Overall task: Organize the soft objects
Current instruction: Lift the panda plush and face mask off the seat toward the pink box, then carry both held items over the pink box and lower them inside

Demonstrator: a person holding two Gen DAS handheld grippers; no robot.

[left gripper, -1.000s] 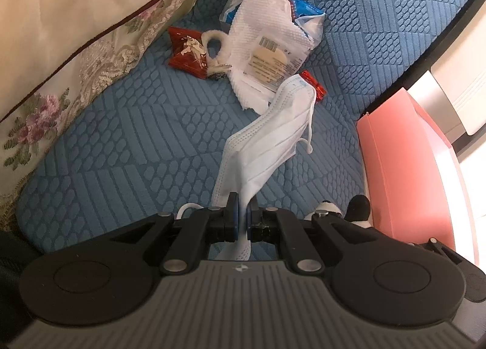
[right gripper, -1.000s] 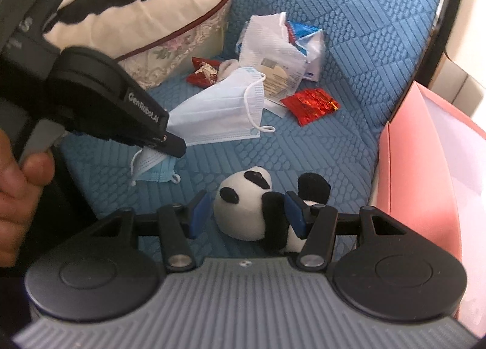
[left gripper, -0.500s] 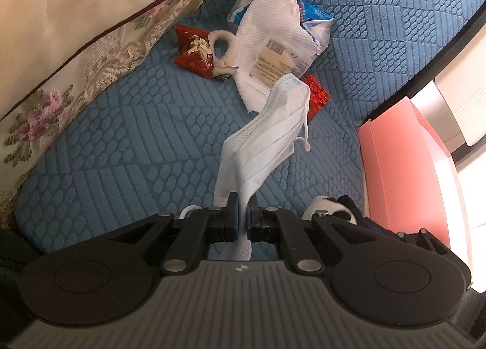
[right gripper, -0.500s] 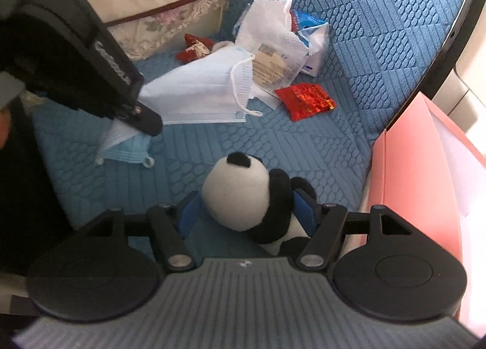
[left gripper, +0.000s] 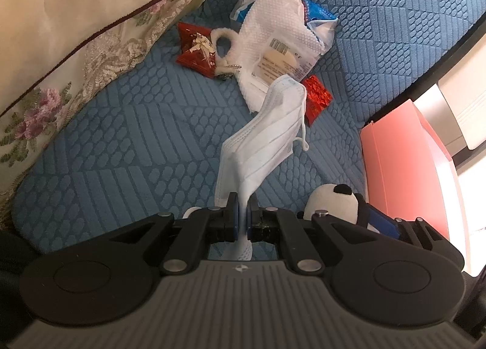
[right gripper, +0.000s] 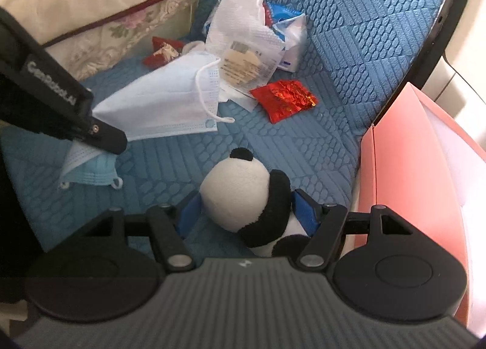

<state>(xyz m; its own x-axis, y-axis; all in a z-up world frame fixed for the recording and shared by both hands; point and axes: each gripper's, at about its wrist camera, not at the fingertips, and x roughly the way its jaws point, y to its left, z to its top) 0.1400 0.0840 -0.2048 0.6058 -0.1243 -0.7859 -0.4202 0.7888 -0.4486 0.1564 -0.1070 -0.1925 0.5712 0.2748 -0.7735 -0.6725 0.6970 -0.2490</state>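
Note:
My left gripper is shut on a pale blue face mask and holds it above the blue quilted cushion. The mask and left gripper also show in the right wrist view. My right gripper is shut on a black-and-white panda plush, lifted off the cushion. The panda shows at lower right of the left wrist view.
A pink box stands at the cushion's right edge, also in the left wrist view. A white tissue, snack packets and a red wrapper lie at the back. A floral pillow lies on the left.
My right gripper has lifted the panda plush off the cushion and moved forward. My left gripper keeps the mask held up and has shifted slightly forward.

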